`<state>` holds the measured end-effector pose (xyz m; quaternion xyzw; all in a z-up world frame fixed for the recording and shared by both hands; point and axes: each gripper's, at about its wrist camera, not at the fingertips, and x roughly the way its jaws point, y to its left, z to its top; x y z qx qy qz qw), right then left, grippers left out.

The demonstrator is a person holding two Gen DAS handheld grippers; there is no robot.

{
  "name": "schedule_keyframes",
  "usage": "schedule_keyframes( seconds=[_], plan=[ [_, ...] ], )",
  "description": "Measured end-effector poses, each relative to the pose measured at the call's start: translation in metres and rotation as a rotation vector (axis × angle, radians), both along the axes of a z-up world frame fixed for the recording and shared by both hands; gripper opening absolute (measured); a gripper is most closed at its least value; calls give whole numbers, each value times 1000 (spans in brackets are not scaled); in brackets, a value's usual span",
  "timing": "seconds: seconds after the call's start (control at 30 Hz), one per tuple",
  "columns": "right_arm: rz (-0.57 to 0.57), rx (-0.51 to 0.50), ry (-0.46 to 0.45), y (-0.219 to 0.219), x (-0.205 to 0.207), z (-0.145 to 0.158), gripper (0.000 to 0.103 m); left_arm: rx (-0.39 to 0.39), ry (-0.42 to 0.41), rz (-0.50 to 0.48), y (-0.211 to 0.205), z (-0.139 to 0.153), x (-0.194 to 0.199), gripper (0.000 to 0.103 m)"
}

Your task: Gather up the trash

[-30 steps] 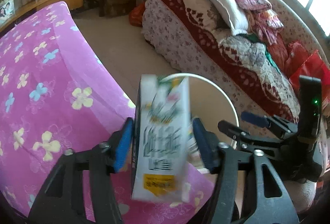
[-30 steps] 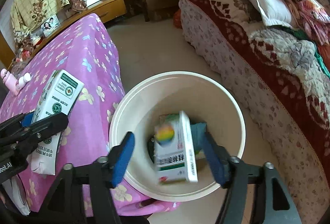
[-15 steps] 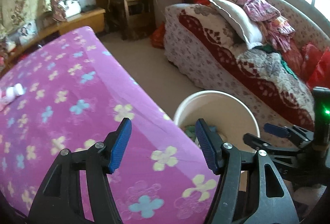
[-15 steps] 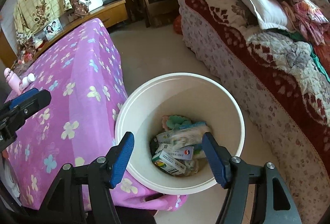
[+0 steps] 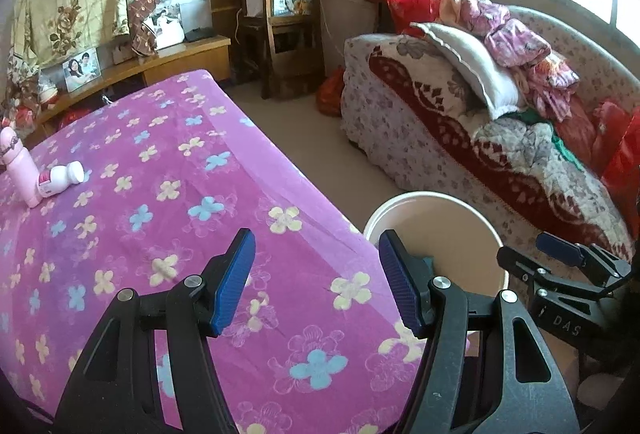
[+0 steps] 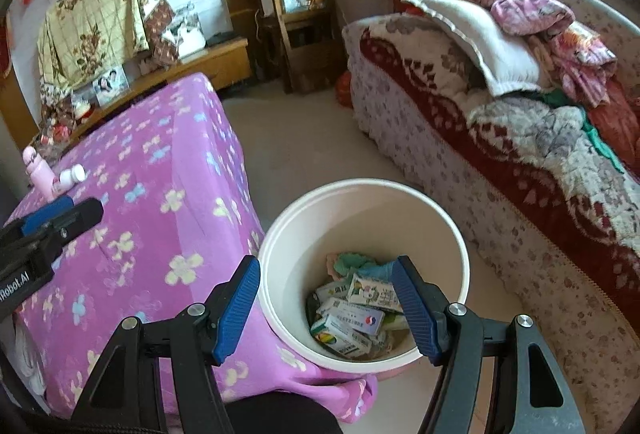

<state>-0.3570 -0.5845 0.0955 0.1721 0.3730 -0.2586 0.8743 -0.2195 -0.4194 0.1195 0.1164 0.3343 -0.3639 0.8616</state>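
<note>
Purple flowered table (image 5: 168, 218), pink bottle (image 5: 18, 170), white bottle (image 5: 60, 180)

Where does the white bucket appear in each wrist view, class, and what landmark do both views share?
Left wrist: bucket at lower right, partly hidden behind the gripper finger.
Right wrist: bucket at lower centre, its trash visible inside.
Shared landmark: the pink bottle on the purple cloth.

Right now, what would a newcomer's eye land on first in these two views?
The purple flowered cloth over the table fills the left side. Beside its corner stands the white bucket, cartons and packets in its bottom. Both the left gripper and right gripper are open and empty.
</note>
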Motion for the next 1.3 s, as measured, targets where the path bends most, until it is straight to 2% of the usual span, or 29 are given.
schedule_keyframes(
  seconds=[0.17,0.3,0.63,0.77,1.3],
  plan=[
    [-34,-64,-68,14,-10,24,66,-43,-26,4,13,14,-9,63],
    [-44,-128,-124,26,-18,47,72,-86,-81,12,26,27,-19,63],
    [-34,-228,-213,55,-33,80,76,-172,-190,10,49,53,-45,63],
    [-42,-253,-237,62,-41,88,84,-188,-200,15,56,56,-50,63],
    [-58,-290,-241,79,-57,92,85,-205,-189,9,65,56,-56,63]
  ],
)
